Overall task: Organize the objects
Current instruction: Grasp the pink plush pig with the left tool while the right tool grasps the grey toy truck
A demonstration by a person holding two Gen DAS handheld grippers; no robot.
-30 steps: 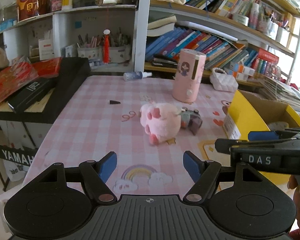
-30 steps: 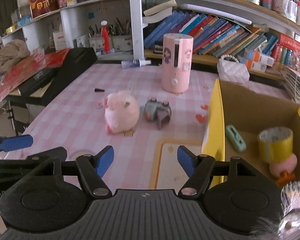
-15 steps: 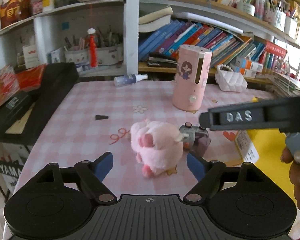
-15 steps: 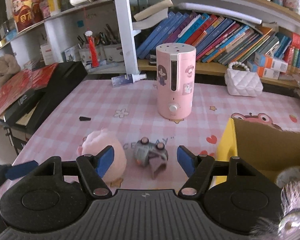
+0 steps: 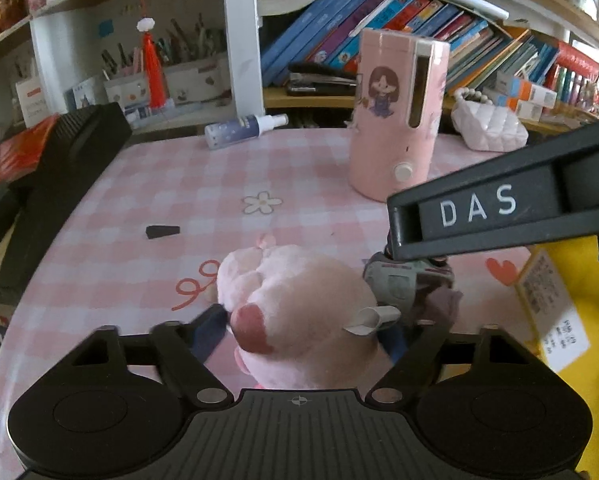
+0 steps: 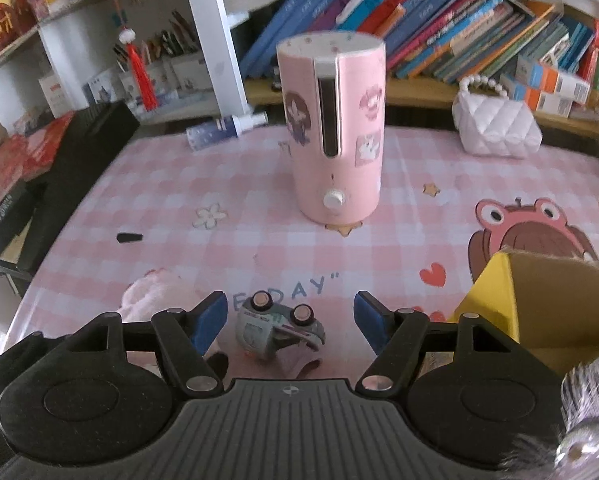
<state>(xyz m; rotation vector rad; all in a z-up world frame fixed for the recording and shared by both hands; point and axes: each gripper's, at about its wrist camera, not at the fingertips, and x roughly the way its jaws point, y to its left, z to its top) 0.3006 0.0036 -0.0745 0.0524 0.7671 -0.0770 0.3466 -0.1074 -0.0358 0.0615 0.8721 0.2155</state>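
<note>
Softly rounded, fluffy pink plush toy [image 5: 299, 304] bears a white tag.

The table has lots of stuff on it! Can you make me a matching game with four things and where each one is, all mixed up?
Things:
1. pink plush toy
2. toy car
3. spray bottle
4. white quilted purse

Places:
A. lying at the table's far edge, by the white shelf post
B. between the right gripper's blue fingers
C. far right, below the books
D. between the left gripper's fingers

Pairs: 1-D, 2-B, 3-A, 4-C
</note>
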